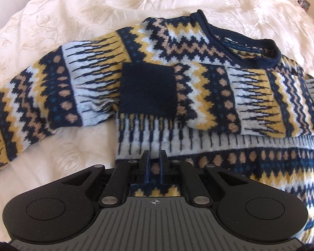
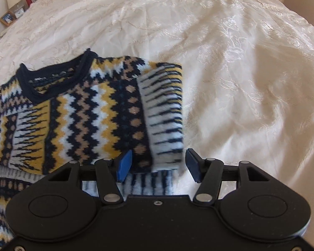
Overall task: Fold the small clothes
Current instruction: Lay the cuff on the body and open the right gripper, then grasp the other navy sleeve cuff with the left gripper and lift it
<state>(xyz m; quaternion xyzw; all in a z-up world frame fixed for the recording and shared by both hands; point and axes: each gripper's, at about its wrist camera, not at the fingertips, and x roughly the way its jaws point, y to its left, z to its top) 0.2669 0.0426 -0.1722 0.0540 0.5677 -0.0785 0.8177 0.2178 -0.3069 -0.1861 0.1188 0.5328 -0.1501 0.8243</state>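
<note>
A knit sweater (image 1: 198,41) patterned in navy, yellow, white and tan lies neck-away on a cream bedspread. One sleeve is folded across the chest, and its navy cuff (image 1: 146,87) rests at the middle. The other sleeve (image 1: 31,96) stretches out flat to the left. My left gripper (image 1: 155,161) hovers over the sweater's body below the cuff, its fingers together with no cloth seen between them. In the right wrist view the sweater (image 2: 73,115) fills the left side. My right gripper (image 2: 159,165) is open and straddles the fold edge of the folded sleeve (image 2: 163,108).
The cream embroidered bedspread (image 2: 240,83) extends wide to the right and beyond the sweater, with shallow wrinkles. A bedside table with a lamp and photo frames (image 2: 12,6) stands at the far left. Small items (image 1: 303,2) sit past the bed's far right edge.
</note>
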